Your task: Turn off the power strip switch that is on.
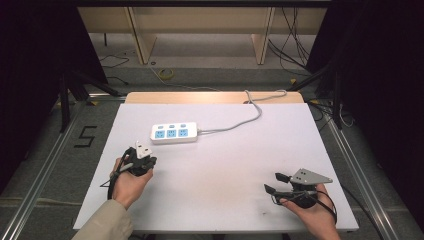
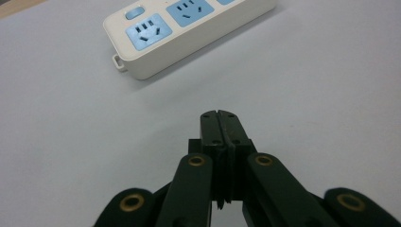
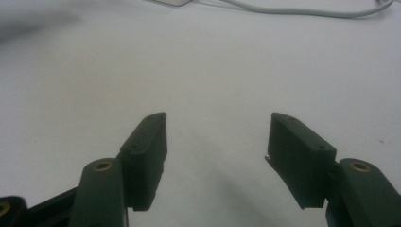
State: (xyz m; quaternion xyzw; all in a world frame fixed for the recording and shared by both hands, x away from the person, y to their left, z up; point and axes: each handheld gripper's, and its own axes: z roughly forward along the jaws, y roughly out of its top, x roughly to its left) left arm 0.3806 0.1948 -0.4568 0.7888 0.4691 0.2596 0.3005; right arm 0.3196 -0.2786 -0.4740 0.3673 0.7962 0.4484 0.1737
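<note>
On the white surface, the power strip lies toward the far side. Left tongs near it, closed, empty. Right tongs well apart, open, empty. Approach stage, apparently; next move requires closing onto the strip's switches.

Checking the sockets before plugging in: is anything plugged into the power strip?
No. The power strip has all three blue sockets bare in the high view; its own grey cable trails off the table's far edge.
</note>
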